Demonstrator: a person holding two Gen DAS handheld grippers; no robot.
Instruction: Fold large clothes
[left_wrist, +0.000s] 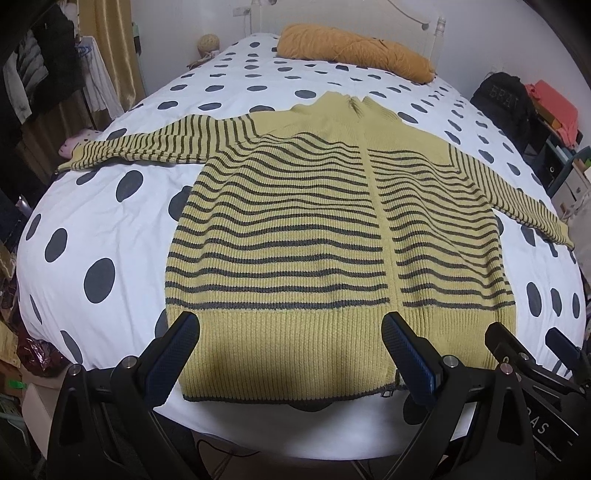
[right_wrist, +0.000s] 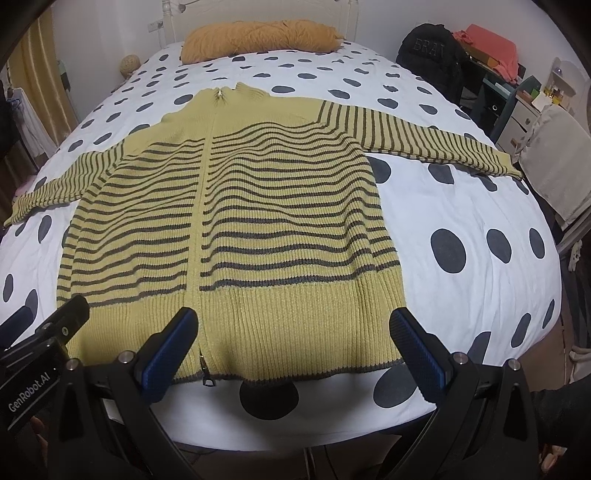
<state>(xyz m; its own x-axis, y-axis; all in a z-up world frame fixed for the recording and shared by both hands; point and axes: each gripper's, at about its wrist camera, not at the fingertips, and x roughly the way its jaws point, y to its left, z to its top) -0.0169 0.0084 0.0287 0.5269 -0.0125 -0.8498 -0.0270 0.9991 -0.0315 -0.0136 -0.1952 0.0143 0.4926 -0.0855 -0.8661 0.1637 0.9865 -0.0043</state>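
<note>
A yellow-green knit cardigan (left_wrist: 295, 229) with dark stripes and a front zip lies flat and spread out on the bed, both sleeves stretched sideways. It also shows in the right wrist view (right_wrist: 258, 221). My left gripper (left_wrist: 290, 332) is open and empty, hovering over the left half of the hem. My right gripper (right_wrist: 293, 328) is open and empty over the right half of the hem, near the zip pull (right_wrist: 207, 376). The right gripper also shows at the edge of the left wrist view (left_wrist: 524, 350).
The bed (left_wrist: 110, 221) has a white cover with dark dots. A mustard pillow (left_wrist: 354, 50) lies at the head. A black backpack (right_wrist: 430, 51) and shelves stand on the right, hanging clothes (left_wrist: 37, 74) on the left.
</note>
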